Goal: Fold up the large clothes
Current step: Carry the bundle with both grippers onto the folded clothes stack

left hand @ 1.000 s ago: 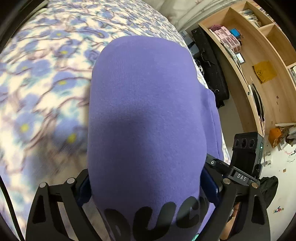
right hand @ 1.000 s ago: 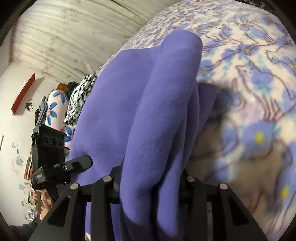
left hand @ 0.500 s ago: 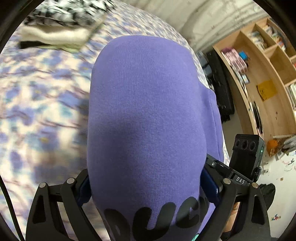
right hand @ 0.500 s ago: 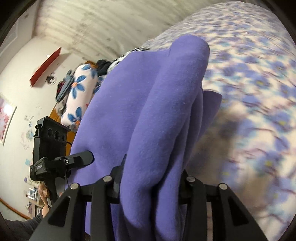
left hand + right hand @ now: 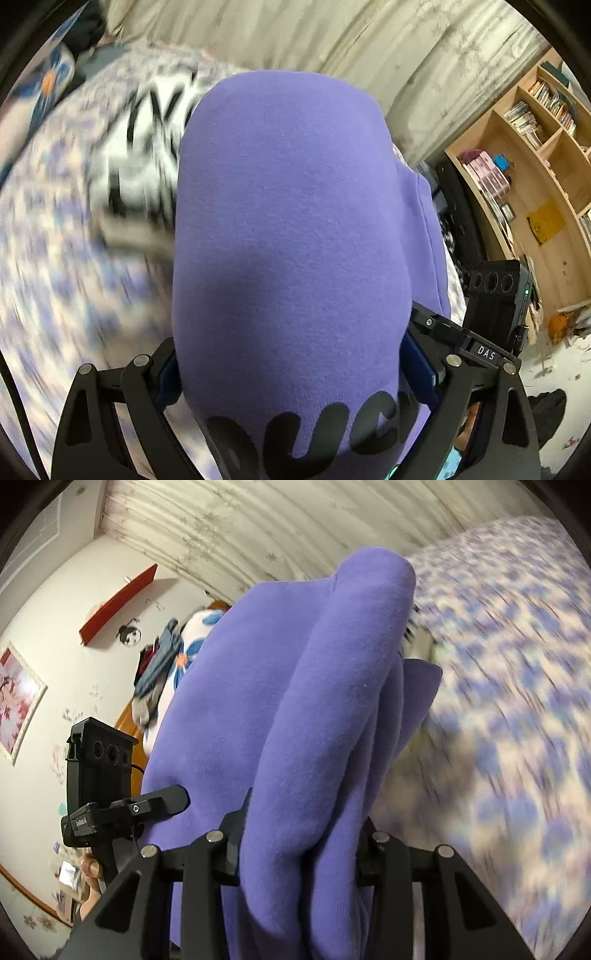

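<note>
**Purple sweatshirt carried in a two-gripper hold**

Purple sweatshirt (image 5: pixel 291 236) fills the centre of both wrist views, bunched and draped forward over each tool. I have the left gripper (image 5: pixel 291 373) clamped on a thick fold near the black lettering, and the right gripper (image 5: pixel 303 842) clamped on several gathered layers. Gripping both ends keeps the bulk off the floral bedspread (image 5: pixel 517 664) at right. A black-and-white garment (image 5: pixel 147 147) lies blurred at upper left; I judge it the stack.
</note>
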`<state>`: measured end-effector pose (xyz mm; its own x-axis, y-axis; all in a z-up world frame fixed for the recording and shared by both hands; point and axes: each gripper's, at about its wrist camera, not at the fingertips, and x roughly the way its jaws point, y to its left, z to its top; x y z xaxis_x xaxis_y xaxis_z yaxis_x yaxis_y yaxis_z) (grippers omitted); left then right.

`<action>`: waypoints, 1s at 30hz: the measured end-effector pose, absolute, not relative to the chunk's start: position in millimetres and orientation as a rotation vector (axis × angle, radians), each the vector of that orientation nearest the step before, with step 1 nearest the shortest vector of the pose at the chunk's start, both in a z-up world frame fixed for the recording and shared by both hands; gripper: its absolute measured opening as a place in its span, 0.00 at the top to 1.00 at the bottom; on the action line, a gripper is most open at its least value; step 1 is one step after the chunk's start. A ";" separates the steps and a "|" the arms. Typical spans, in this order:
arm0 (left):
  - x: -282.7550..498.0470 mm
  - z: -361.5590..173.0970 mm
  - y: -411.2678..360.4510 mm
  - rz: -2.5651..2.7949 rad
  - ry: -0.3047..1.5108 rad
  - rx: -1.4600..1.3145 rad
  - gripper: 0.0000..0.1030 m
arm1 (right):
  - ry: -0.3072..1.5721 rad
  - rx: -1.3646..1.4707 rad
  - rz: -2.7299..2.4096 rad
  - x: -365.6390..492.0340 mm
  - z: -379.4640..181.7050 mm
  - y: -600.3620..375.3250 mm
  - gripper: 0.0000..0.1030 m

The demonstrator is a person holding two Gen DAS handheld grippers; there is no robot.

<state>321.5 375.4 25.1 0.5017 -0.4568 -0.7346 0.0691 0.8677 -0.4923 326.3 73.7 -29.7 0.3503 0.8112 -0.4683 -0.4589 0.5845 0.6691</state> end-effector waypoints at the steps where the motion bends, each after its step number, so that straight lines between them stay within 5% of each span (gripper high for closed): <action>1: 340.7 33.0 378.7 -0.333 0.995 -0.409 0.08 | 0.851 0.475 0.865 345.2 -20.7 86.3 0.63; 7: 472.0 70.6 436.6 -0.320 0.929 -0.266 0.06 | 0.754 0.573 0.868 448.8 -2.7 150.0 0.62; 12: 558.4 7.4 454.8 -0.085 0.981 -0.112 0.00 | 0.882 0.571 0.758 520.9 -73.6 182.2 0.55; 14: 574.6 -17.6 469.5 -0.106 0.997 -0.291 0.00 | 0.880 0.559 0.750 525.9 -93.9 184.8 0.54; 26: 507.3 7.3 455.0 0.000 0.818 -0.243 0.00 | 0.726 0.293 0.647 463.1 -31.8 159.3 0.46; 30: 472.7 23.5 443.8 0.045 0.743 -0.176 0.15 | 0.661 0.216 0.675 434.6 -10.5 159.6 0.51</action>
